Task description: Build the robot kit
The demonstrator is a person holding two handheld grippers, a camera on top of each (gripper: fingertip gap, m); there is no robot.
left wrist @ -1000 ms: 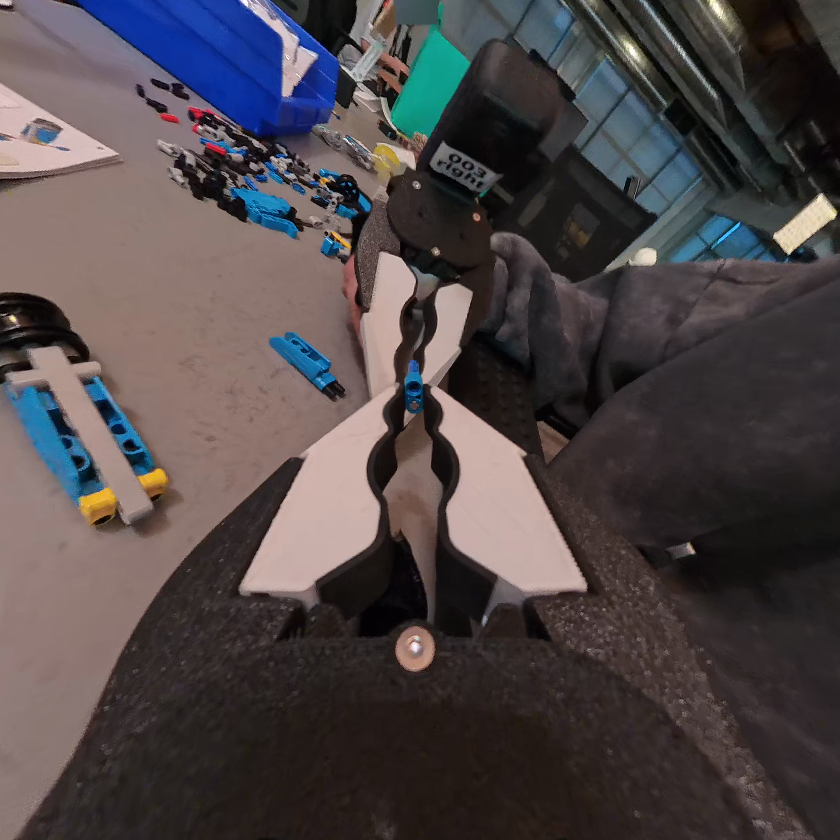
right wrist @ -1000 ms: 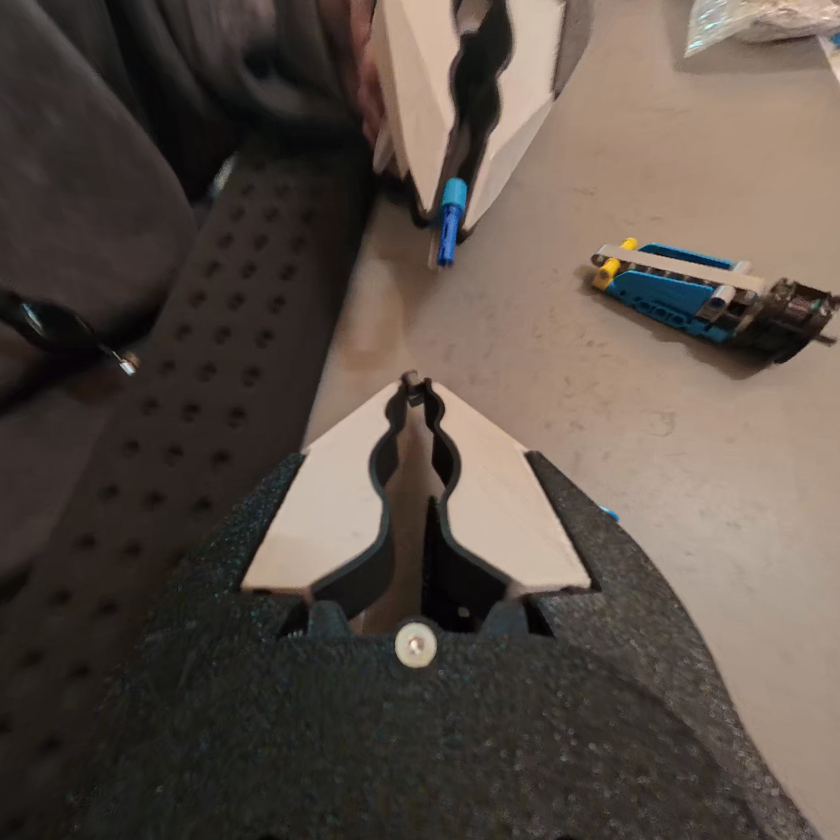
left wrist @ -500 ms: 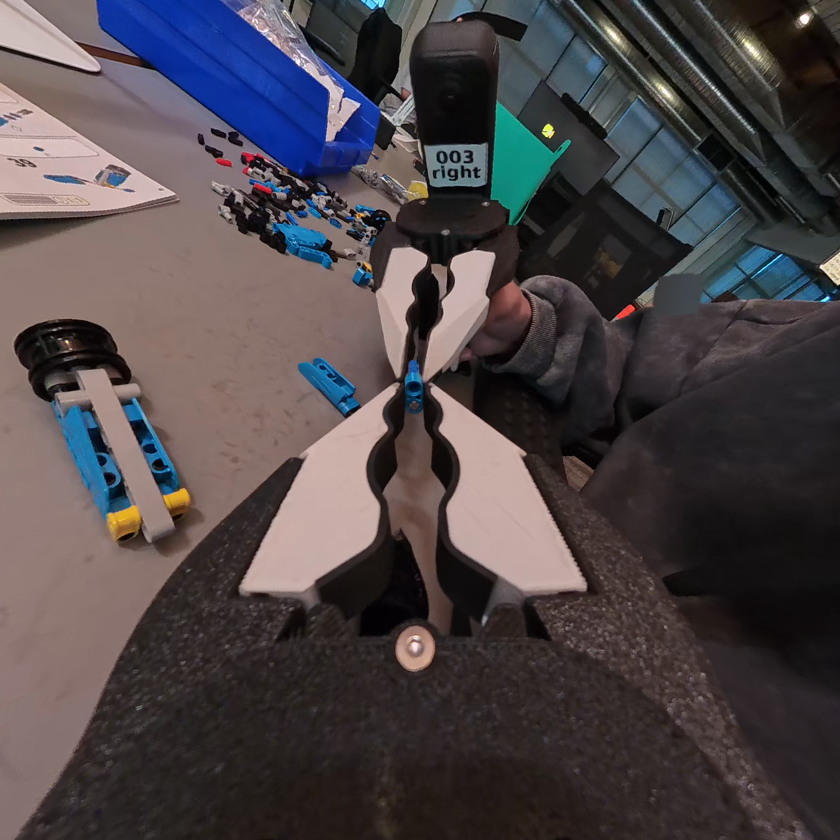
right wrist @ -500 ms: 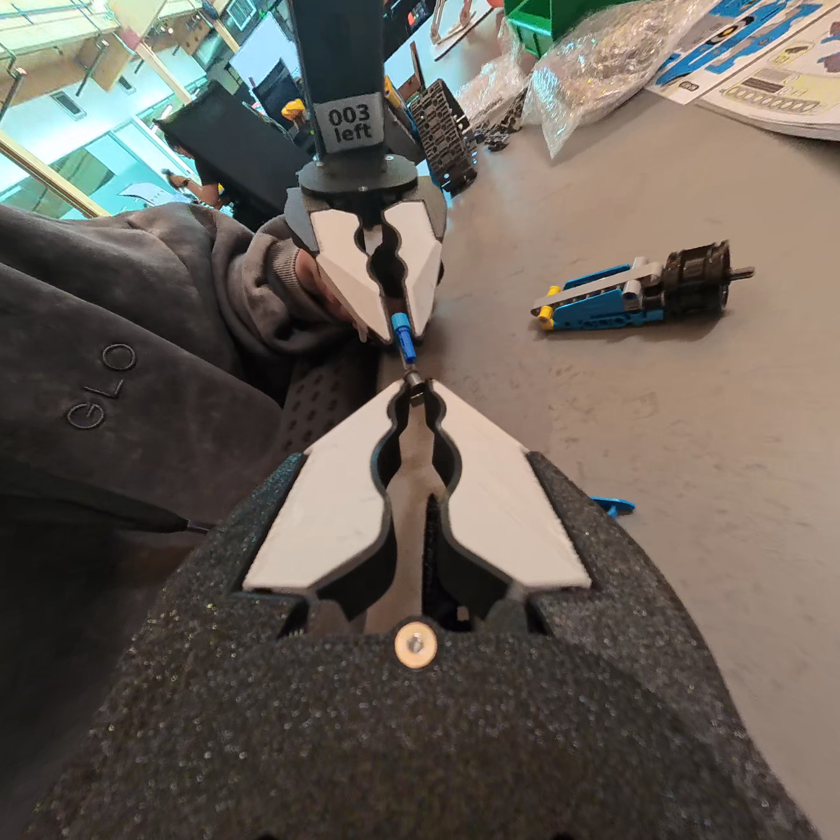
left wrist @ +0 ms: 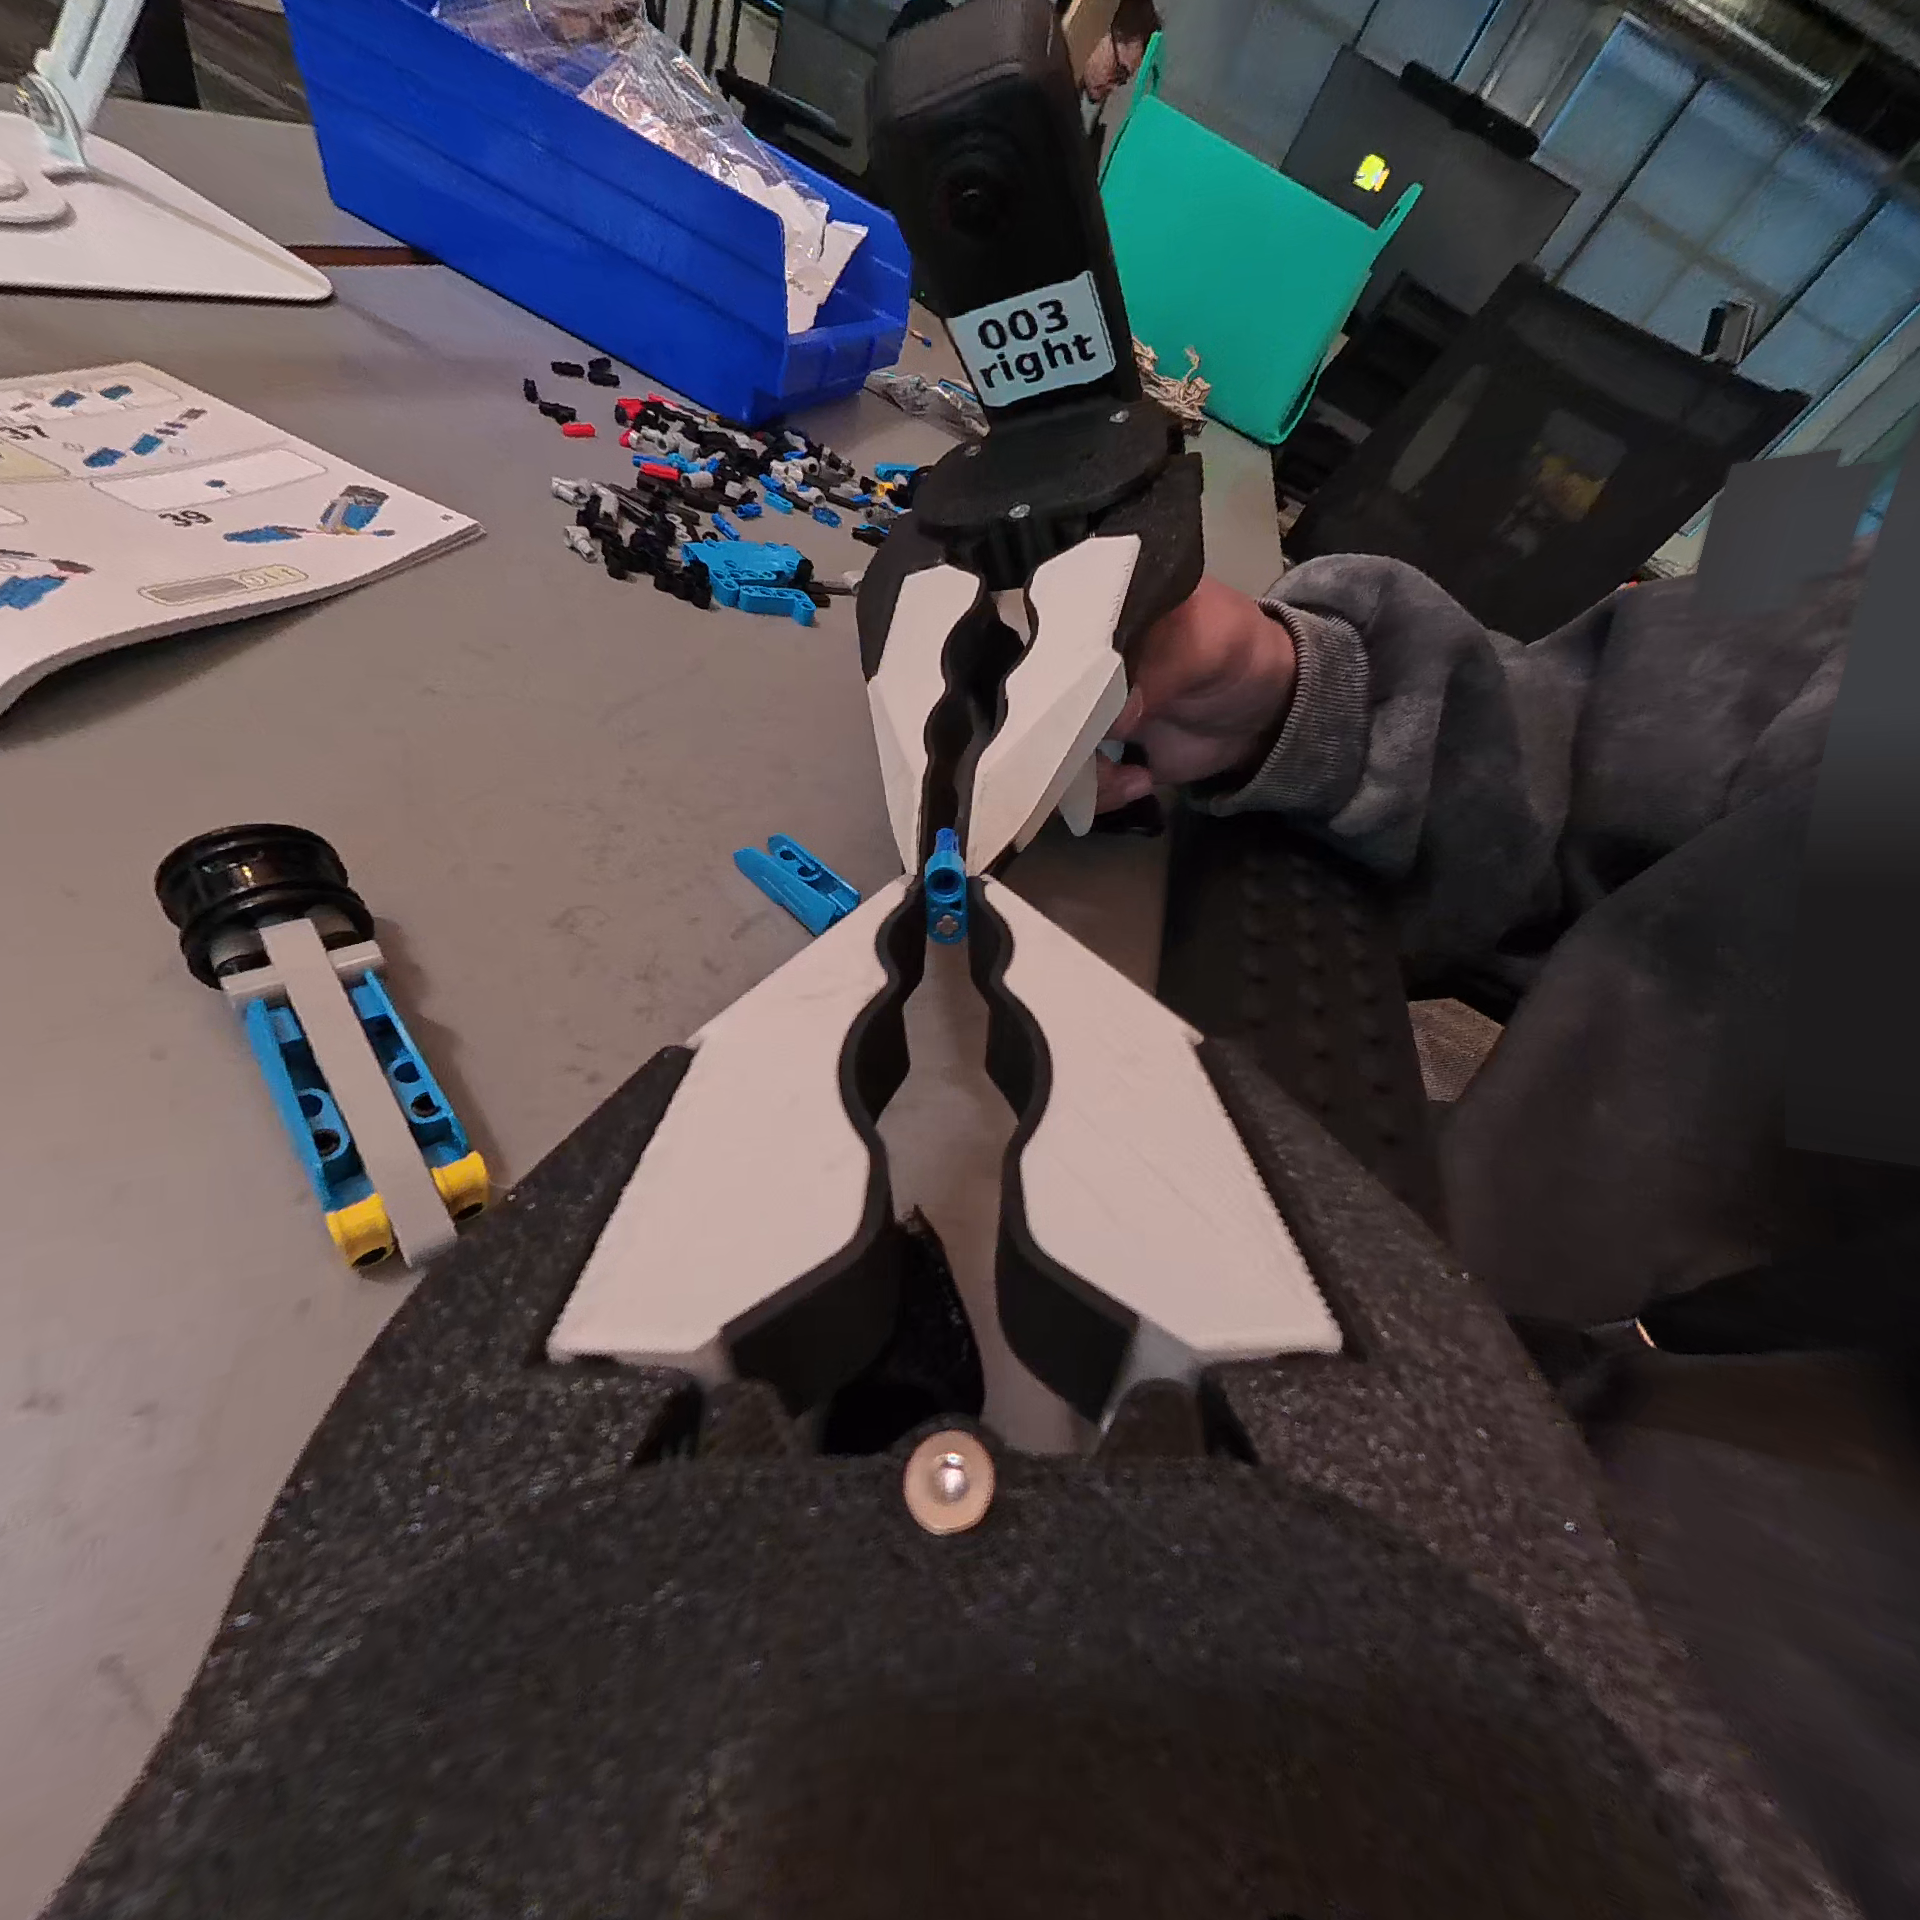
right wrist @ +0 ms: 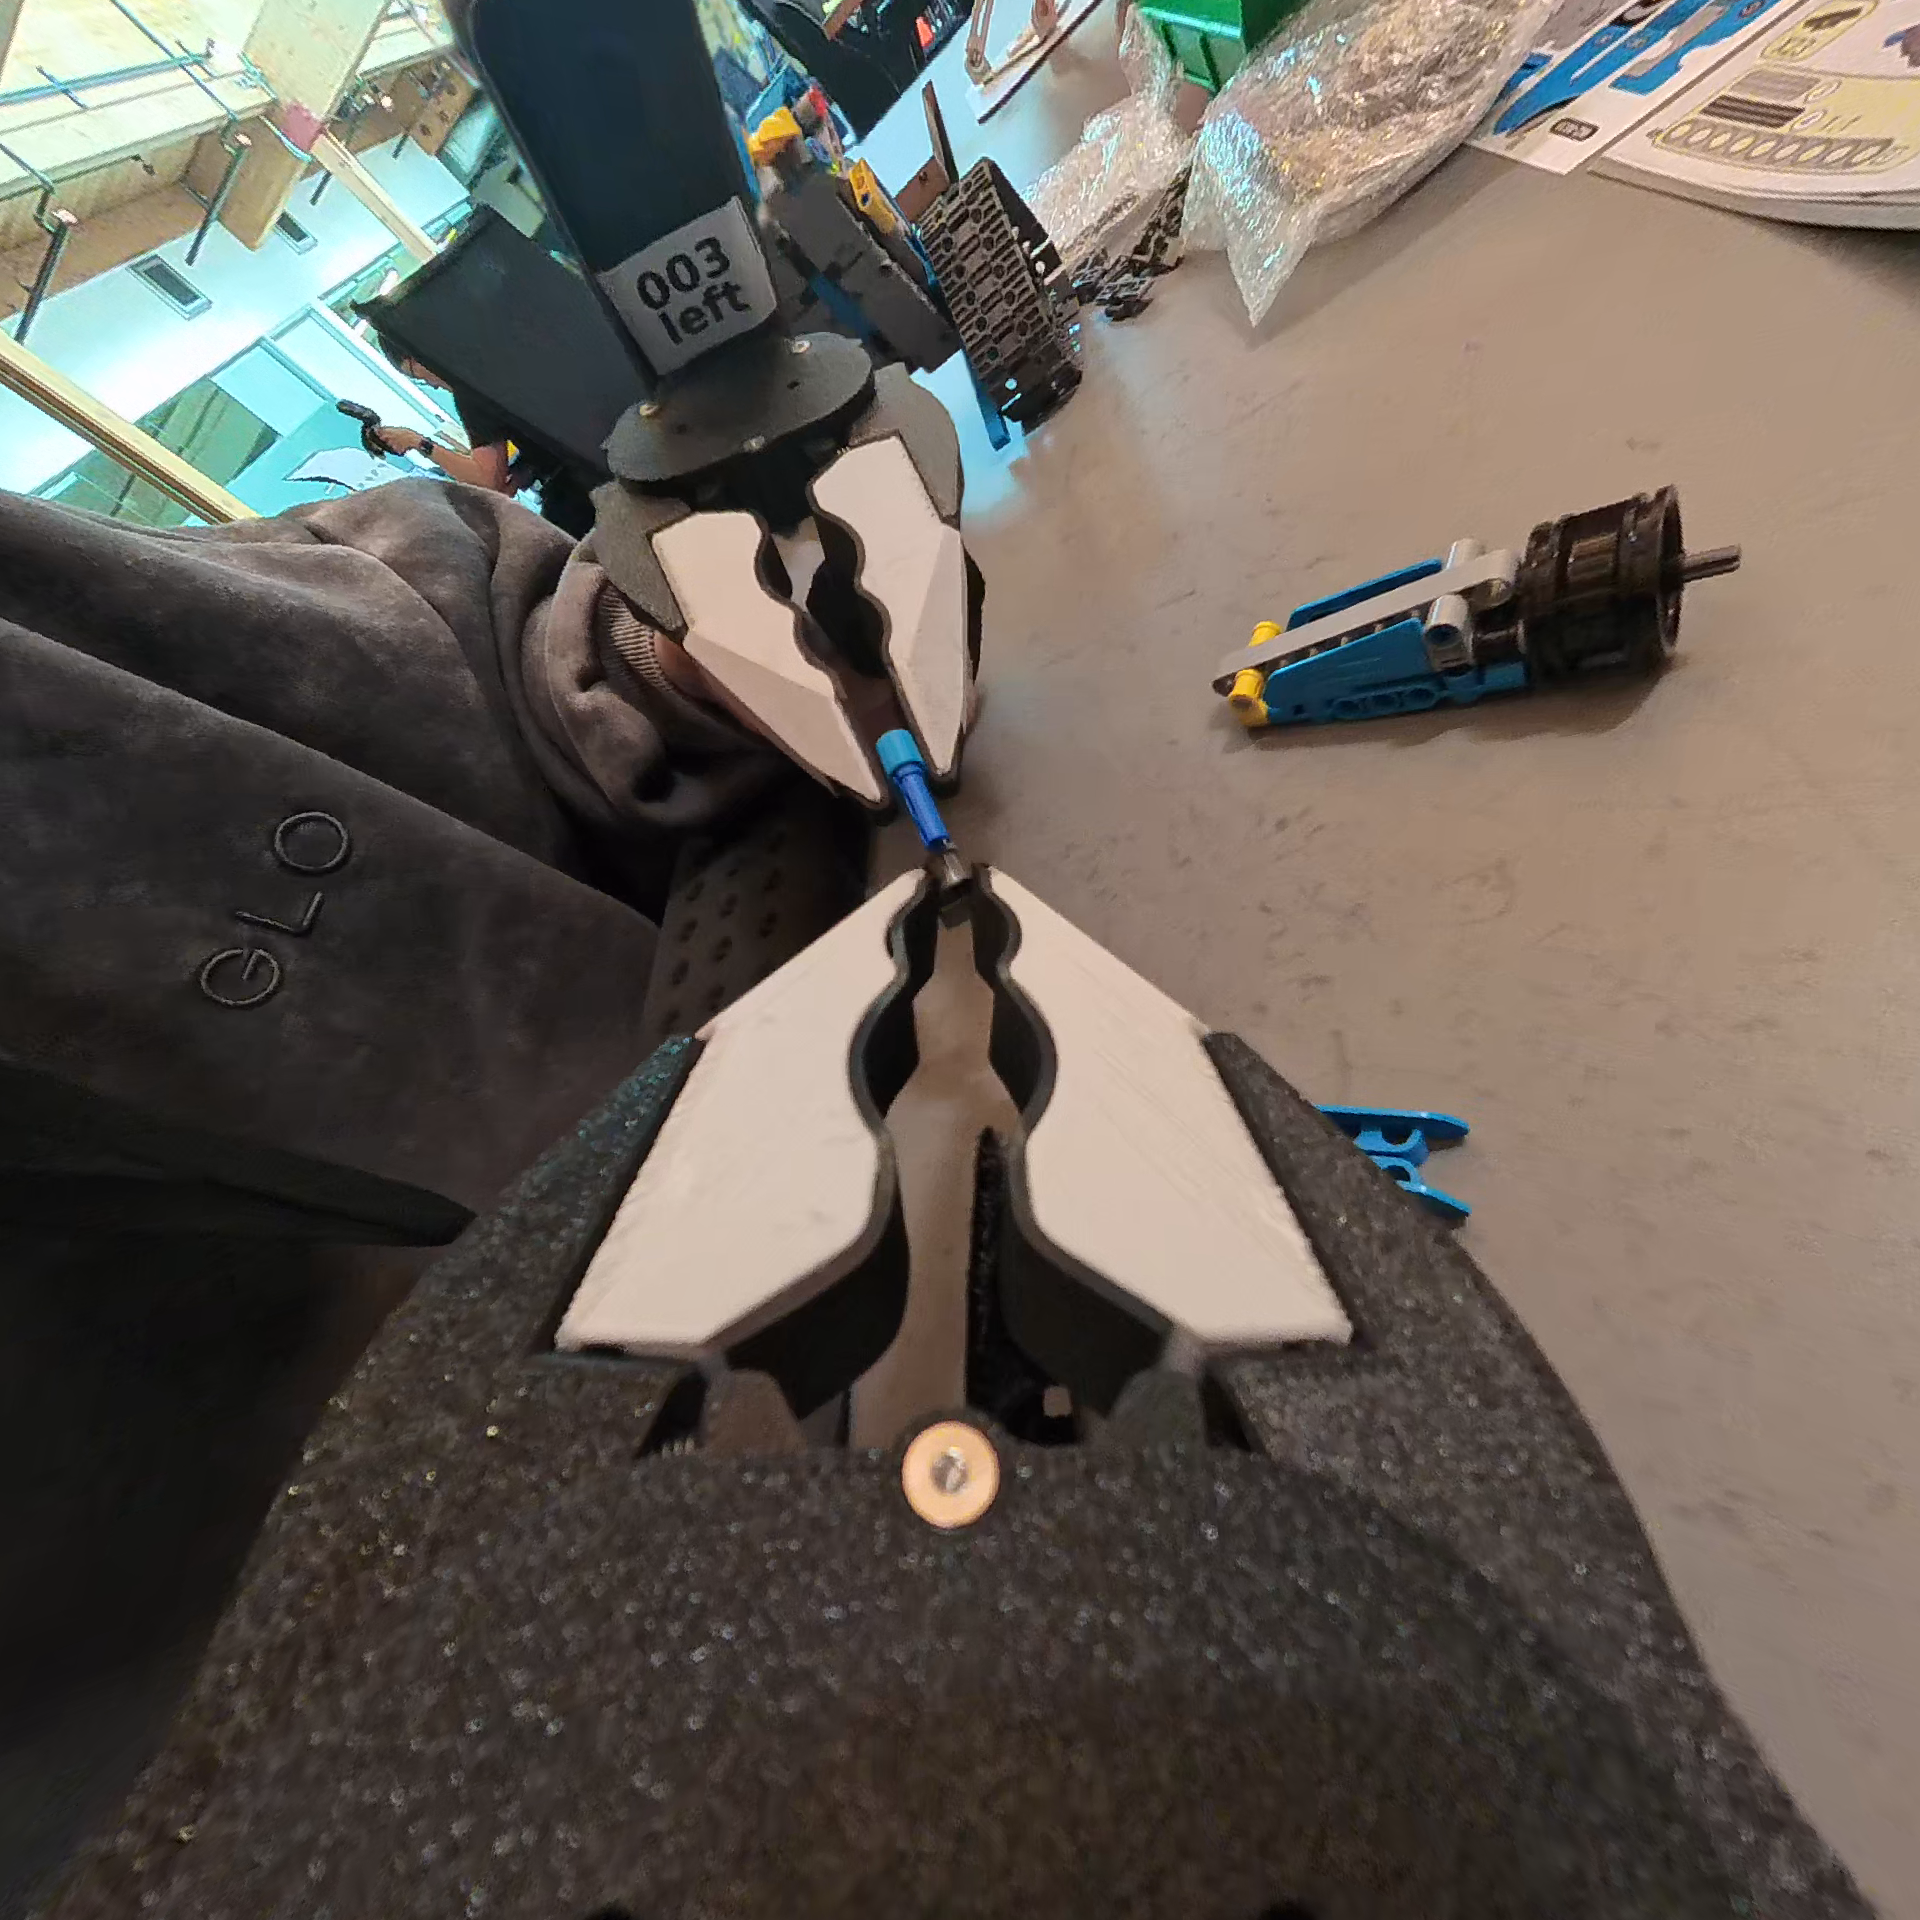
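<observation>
My left gripper (left wrist: 945, 909) is shut on a small blue pin piece (left wrist: 944, 883), held above the grey table (left wrist: 540, 748). My right gripper (right wrist: 951, 885) is shut on a tiny dark grey piece (right wrist: 950, 871). The two grippers face each other tip to tip. In the right wrist view the left gripper (right wrist: 914, 774) points the blue pin (right wrist: 918, 798) at the dark piece, and their ends touch or nearly touch. In the left wrist view the right gripper (left wrist: 941, 831) stands just beyond the pin. A hand in a grey sleeve (left wrist: 1382, 707) holds it.
A blue and grey beam assembly with a black wheel hub (left wrist: 343, 1091) lies on the table, seen also in the right wrist view (right wrist: 1455, 644). A loose blue piece (left wrist: 795, 878), a pile of small parts (left wrist: 717, 509), a blue bin (left wrist: 582, 208), a booklet (left wrist: 177, 499), plastic bags (right wrist: 1330, 135). Left and right tips are no more than a few centimetres apart.
Both grippers have lifted and levelled out to face each other. The gap between the blue pin and the dark piece has closed. Both stayed shut on their pieces.
</observation>
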